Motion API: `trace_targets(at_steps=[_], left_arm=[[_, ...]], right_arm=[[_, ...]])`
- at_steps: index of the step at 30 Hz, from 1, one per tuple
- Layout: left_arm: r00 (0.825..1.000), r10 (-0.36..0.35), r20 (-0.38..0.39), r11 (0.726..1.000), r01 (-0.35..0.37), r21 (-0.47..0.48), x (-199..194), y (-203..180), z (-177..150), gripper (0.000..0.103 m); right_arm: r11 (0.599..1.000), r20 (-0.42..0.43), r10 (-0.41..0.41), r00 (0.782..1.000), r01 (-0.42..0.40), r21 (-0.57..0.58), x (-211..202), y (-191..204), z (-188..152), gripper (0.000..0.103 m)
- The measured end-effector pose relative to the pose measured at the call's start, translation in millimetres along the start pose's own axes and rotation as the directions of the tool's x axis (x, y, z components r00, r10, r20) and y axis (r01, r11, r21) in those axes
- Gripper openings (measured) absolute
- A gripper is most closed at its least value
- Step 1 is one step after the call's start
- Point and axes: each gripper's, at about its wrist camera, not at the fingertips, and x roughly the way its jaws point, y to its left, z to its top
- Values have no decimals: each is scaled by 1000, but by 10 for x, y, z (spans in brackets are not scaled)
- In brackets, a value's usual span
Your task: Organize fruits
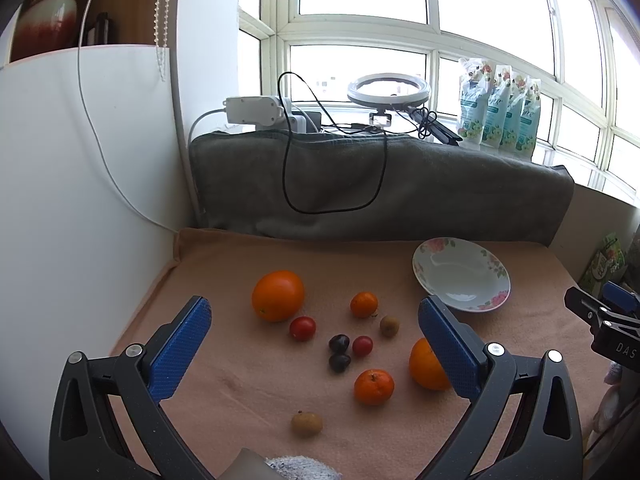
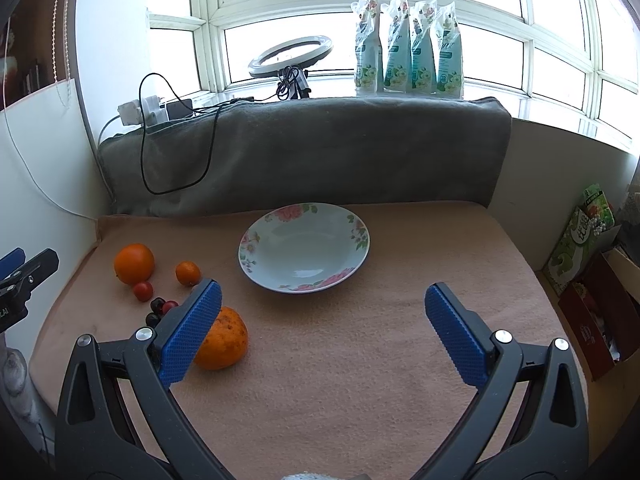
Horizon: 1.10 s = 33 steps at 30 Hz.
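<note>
Fruits lie scattered on a pink cloth (image 1: 240,380): a large orange (image 1: 277,295), a second orange (image 1: 426,366) half hidden behind my finger, two small tangerines (image 1: 373,386) (image 1: 363,304), cherry tomatoes (image 1: 302,328), dark cherries (image 1: 339,352) and brown longans (image 1: 306,423). A flowered white plate (image 1: 460,274) sits empty at the back right. My left gripper (image 1: 312,316) hangs open above the fruits. In the right wrist view my right gripper (image 2: 322,300) stands open in front of the plate (image 2: 304,252), its left finger beside the orange (image 2: 222,344).
A grey towel-covered ledge (image 1: 380,184) backs the cloth. On the sill stand a ring light (image 1: 388,90), cables, a power strip (image 1: 256,110) and several refill pouches (image 1: 500,110). A white panel (image 1: 80,180) walls the left. Boxes (image 2: 584,264) stand at the right.
</note>
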Motion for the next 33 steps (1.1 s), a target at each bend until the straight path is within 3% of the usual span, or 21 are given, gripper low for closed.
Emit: trace_targets(at_steps=[14, 25, 29, 33], left_arm=[[1000, 8, -15, 1000, -7, 3, 42, -36, -27, 103], [997, -6, -81, 1000, 5, -15, 221, 31, -161, 103], [992, -29, -120, 999, 26, -29, 328, 61, -256, 103], [983, -73, -167, 996, 63, -62, 456, 76, -359, 103]], right_arm=[[1000, -21, 6, 1000, -6, 1, 106, 5, -54, 103], [999, -11, 35, 999, -35, -20, 255, -38, -98, 103], [994, 17, 110, 994, -109, -22, 310, -66, -163, 103], [983, -100, 186, 978, -185, 18, 524, -91, -197, 103]])
